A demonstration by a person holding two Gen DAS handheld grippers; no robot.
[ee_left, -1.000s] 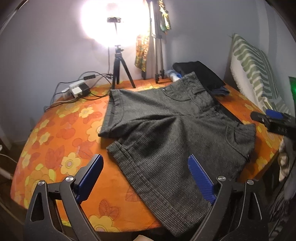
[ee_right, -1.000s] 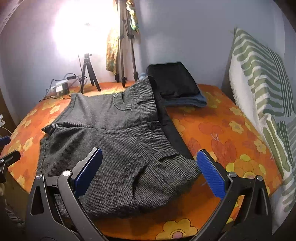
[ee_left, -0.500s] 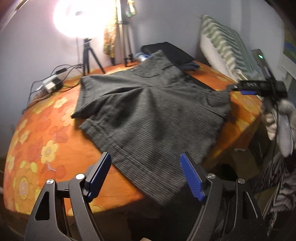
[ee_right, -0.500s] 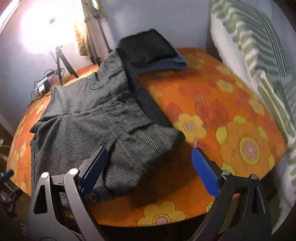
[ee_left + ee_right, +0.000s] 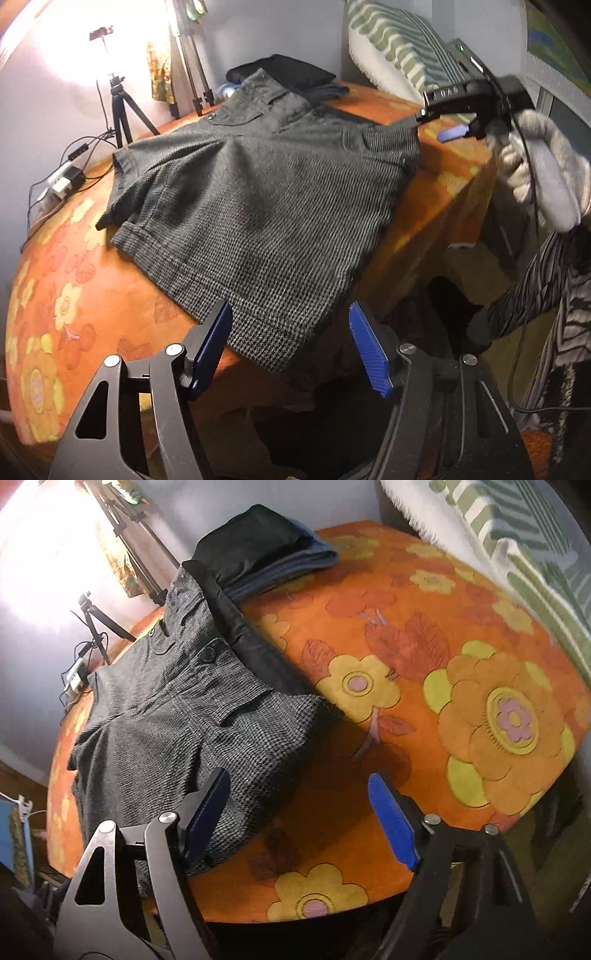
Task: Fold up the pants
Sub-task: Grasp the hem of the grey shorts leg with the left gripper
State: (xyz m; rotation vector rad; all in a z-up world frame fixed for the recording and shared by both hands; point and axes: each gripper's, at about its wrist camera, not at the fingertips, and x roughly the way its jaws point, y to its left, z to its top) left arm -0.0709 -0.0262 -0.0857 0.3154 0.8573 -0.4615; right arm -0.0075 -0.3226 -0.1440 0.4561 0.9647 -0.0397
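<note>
Both jaws stand wide open and empty: left gripper faces the hanging hem of the grey houndstooth woven shorts, right gripper the waistband corner. Shorts lie flat on the orange floral-clothed table, one leg overhanging its edge. Good practice, judged from this pose: pinch hem and waistband corners together, then lift evenly, so the fold lands square.

Striped pillow: blurred, cut off by the upper right frame edge. Folded dark clothes: partly hidden behind the pants. Pants hem overhangs the counter; underside unseen. Lamp detail lost to glare.
</note>
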